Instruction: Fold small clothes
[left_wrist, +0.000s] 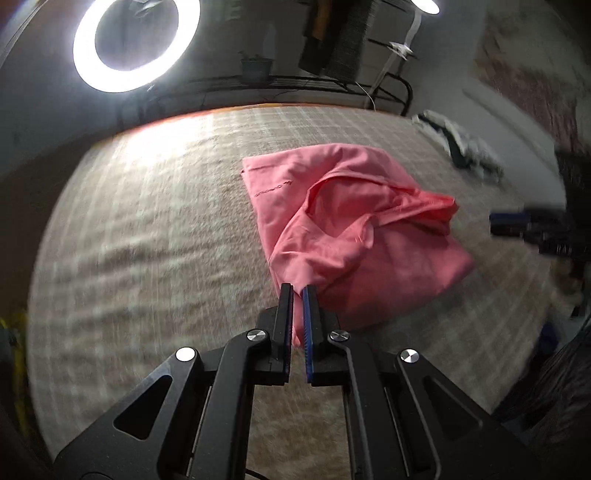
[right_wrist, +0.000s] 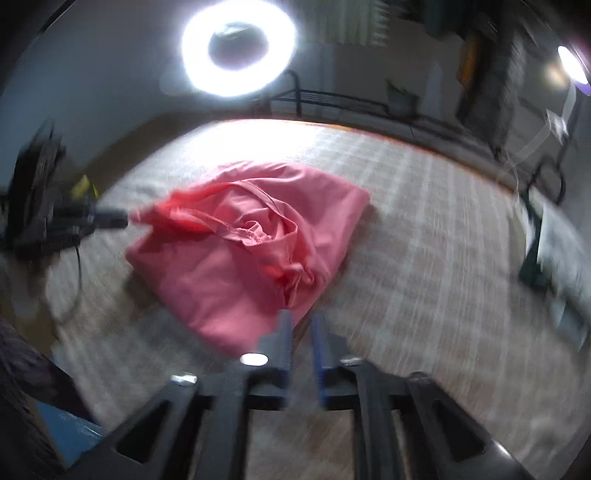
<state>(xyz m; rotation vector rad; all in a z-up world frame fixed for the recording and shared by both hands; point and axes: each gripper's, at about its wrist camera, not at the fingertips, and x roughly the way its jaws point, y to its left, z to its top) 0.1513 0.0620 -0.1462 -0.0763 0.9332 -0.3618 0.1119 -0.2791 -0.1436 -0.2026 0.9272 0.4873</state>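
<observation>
While the crumpled pink cotton garment (left_wrist: 354, 229) sags ahead on the plaid woven cloth (left_wrist: 147, 240), left tongs (left_wrist: 298, 291) pinch its corner; right tongs (right_wrist: 301, 321) are slightly parted, empty.

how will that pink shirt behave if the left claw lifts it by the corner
Probably floppy: the pink shirt lies rumpled in soft folds. It will likely drape and trail from the left claw rather than hold shape. It looks thin and light, so it may drag across the checked cloth.
</observation>
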